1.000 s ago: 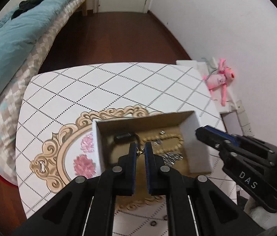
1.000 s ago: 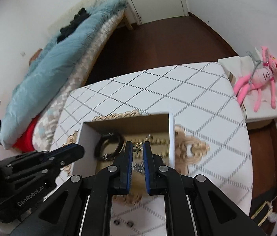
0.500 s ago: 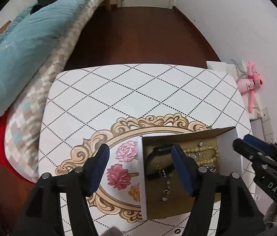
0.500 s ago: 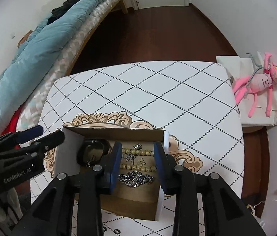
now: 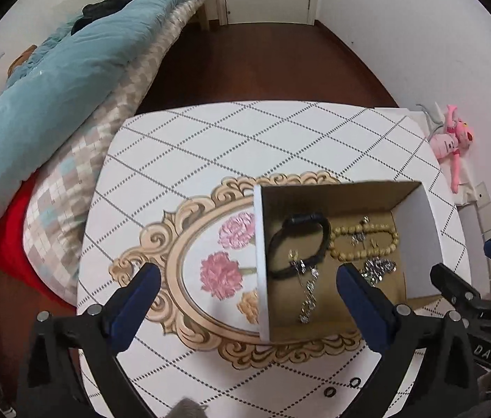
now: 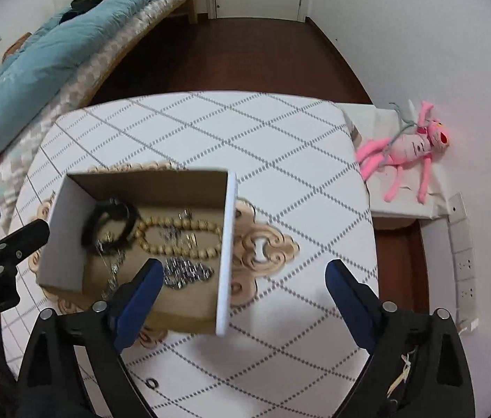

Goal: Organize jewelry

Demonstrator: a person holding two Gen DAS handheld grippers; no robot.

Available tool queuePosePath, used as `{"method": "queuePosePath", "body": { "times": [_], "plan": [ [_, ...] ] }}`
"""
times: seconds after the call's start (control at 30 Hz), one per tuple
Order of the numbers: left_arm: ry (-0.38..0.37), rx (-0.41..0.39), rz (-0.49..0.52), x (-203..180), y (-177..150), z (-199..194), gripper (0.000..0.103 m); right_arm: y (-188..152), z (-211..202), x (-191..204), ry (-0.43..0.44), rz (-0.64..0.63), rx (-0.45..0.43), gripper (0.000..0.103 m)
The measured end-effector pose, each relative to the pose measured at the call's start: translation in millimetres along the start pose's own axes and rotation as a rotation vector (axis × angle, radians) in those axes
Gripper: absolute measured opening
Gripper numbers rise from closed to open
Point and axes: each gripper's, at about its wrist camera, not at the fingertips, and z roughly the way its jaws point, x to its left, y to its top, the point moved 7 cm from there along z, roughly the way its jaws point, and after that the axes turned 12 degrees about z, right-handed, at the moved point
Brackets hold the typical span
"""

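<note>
Left gripper: jaws spread wide, holding nothing. In the left wrist view its blue-padded fingers frame the lower centre; one sits over the worktop, the other over the near part of the box.

Right gripper: jaws likewise spread wide, empty. In the right wrist view the left finger overlaps the box's lower edge; the right finger is over bare worktop, to the right of the box.

Box: open cardboard, white outside, brown inside, standing on the worktop's gold-framed floral print; centre right of the left wrist frame, centre left of the right wrist frame.

Contents, all lying on the box floor:
- black bracelet, left part.
- beaded bracelet, tan beads, just beside the black one to the right; small metal pieces inside its loop, too small to identify.
- silver chain, trailing from the black bracelet toward the lower edge.
- silver link bracelet, bunched, below the beads.

Two small dark rings lie on the worktop outside the box, lower frame.

Background: bed with teal duvet upper left; pink plush toy at right.
</note>
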Motion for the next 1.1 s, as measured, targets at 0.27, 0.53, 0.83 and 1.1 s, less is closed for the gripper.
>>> {"method": "queuePosePath", "body": {
  "times": [0.27, 0.53, 0.83, 1.1],
  "plan": [
    [0.003, -0.024, -0.020, -8, -14, -14, 0.103, -15, -17, -7, -0.020, 0.015, -0.045, 0.103],
    [0.039, -0.117, -0.057, -5, -29, -59, 0.103, -28, -61, -14, -0.016, 0.042, -0.131, 0.103],
    [0.054, -0.212, -0.046, -11, -44, -114, 0.103, -41, -127, -16, 0.005, 0.066, -0.258, 0.103],
    [0.059, -0.274, -0.036, -13, -49, -153, 0.103, -46, -173, -19, 0.024, 0.096, -0.340, 0.103]
  ]
}}
